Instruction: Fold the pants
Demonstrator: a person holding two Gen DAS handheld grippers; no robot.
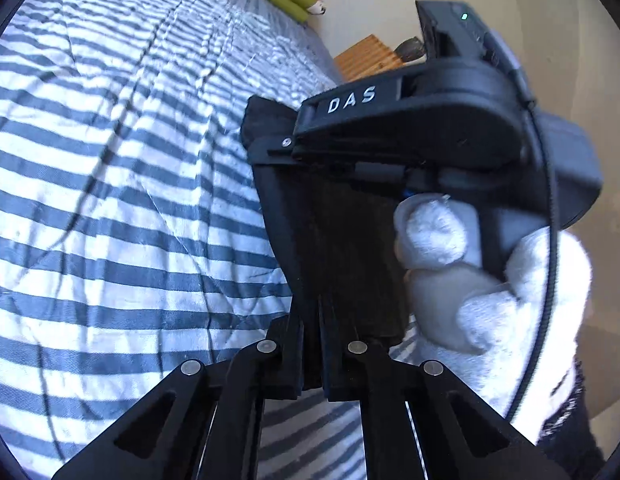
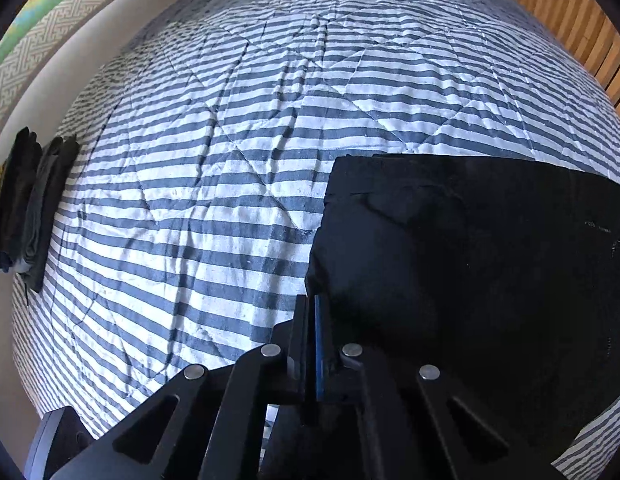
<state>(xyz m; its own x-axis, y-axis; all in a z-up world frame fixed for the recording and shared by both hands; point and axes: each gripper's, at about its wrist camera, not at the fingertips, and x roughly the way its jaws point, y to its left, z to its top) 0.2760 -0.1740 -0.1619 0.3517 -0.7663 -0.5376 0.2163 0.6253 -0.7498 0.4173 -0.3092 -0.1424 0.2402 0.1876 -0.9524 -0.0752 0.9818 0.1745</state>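
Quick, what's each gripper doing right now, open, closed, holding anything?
Left gripper: closed on the black pants.
Right gripper: closed on the pants' edge, above the striped quilt.

Light: bright daylight, both views; source prob. off to one side, can't tell which.
Quilt [image 2: 238, 184]: stripes near blown out mid-frame, greyer twd far end.
Shadows: soft, in quilt creases; darker band under the pants [image 2: 470, 264] edge.
Pants detail: crushed to flat black, almost no folds readable.
Blur: right gripper [image 1: 270, 128] body and gloved hand [image 1: 450, 264] smeared in left wrist view; right wrist view sharper.
Distortion: strong fisheye, stripes bow outward, black vignette at corners.
Glare: small glints on the linkage rivets.
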